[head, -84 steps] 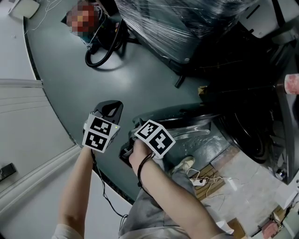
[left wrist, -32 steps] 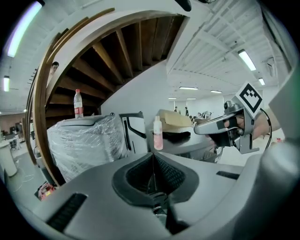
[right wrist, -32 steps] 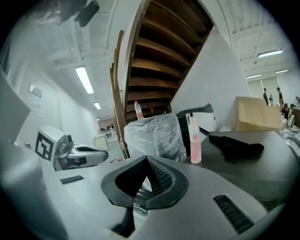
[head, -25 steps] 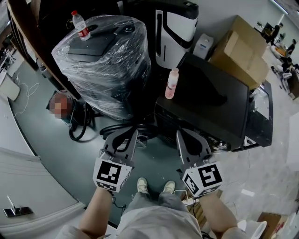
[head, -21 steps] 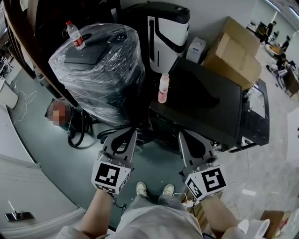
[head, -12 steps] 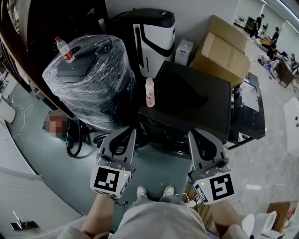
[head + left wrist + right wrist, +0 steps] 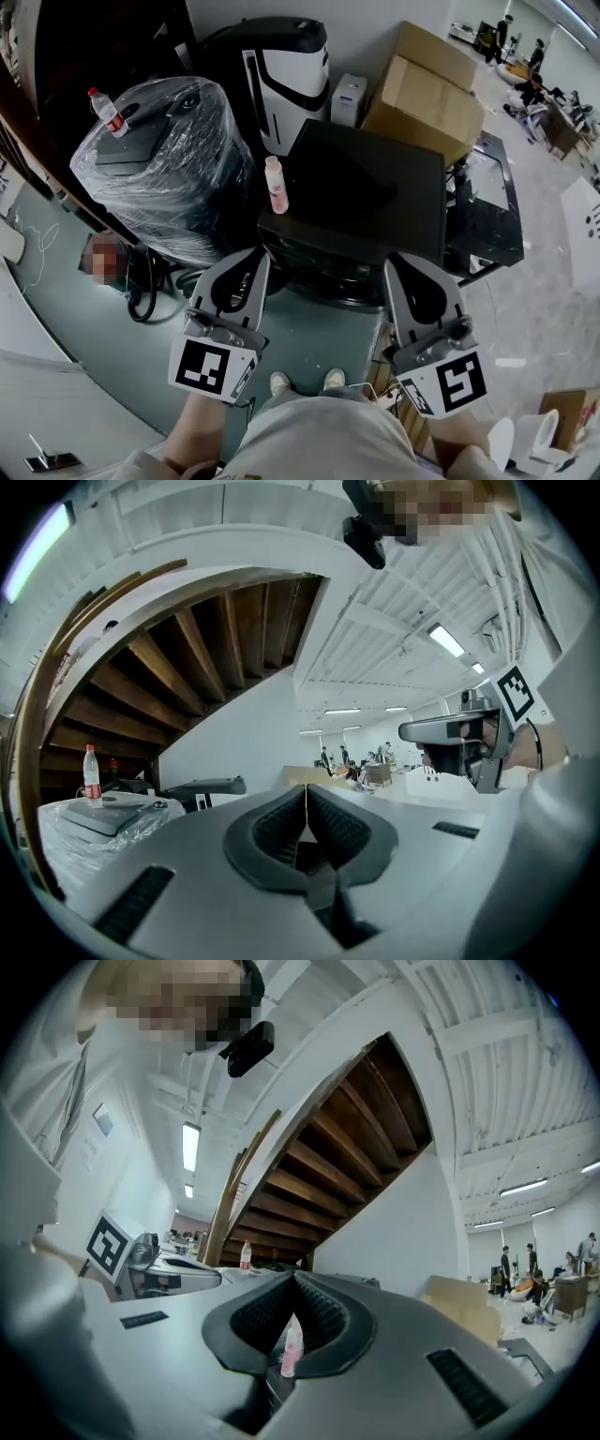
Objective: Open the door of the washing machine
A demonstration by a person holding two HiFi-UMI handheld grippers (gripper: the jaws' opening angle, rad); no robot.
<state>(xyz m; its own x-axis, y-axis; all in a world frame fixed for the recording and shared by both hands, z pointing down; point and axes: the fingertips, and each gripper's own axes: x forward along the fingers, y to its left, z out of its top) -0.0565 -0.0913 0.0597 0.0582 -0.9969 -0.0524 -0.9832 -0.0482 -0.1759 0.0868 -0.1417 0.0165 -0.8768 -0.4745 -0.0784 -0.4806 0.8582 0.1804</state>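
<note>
The black washing machine (image 7: 361,183) stands in front of me, seen from above, with a pink bottle (image 7: 275,185) on its top's left edge. Its front (image 7: 314,267) is dark and mostly hidden under its top, so I cannot tell how the door stands. My left gripper (image 7: 254,256) is held level in the air before the machine's left front corner, jaws shut and empty (image 7: 305,791). My right gripper (image 7: 397,262) hangs level before the right front corner, also shut with nothing in it (image 7: 294,1279). Neither touches the machine.
A plastic-wrapped machine (image 7: 169,159) with a water bottle (image 7: 105,109) on it stands at the left. A black-and-white appliance (image 7: 281,70) and cardboard boxes (image 7: 427,89) are behind. A black glass-topped frame (image 7: 483,202) lies right of the washing machine. Cables (image 7: 145,281) trail over the floor.
Both grippers have risen toward the head camera and spread a little apart, still shut. The view has swung so the machines sit lower-left in the picture; earlier both grippers were low at the round door.
</note>
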